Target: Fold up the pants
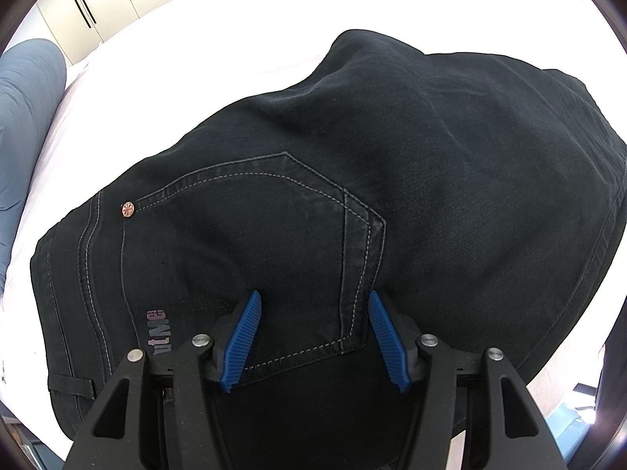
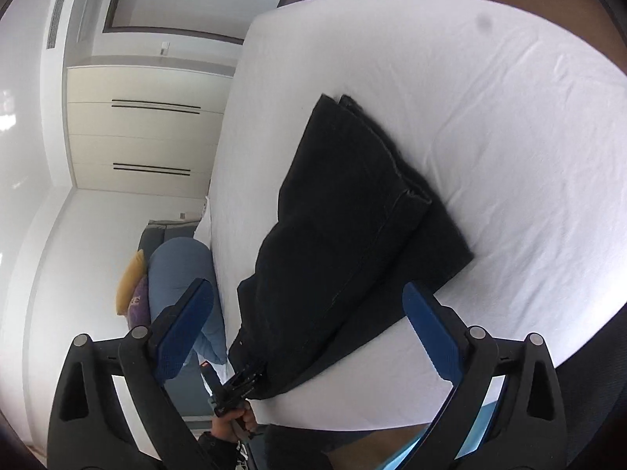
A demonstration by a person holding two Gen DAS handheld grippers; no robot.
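Both grippers concern us: our left gripper (image 1: 313, 337) straddles the pants' (image 1: 352, 196) pocket on the bed (image 2: 470, 98), fingers parted, gripping nothing; the right gripper (image 2: 309, 337) gapes empty toward twelve o'clock. The unpinned fold may spring open.

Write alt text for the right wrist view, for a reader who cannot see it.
Folded black pants lie on a white bed, seen past the right gripper, whose blue pads stand wide apart with nothing between them. At the near end of the pants a hand holds the left gripper against the fabric. Cream wardrobe doors stand beyond.
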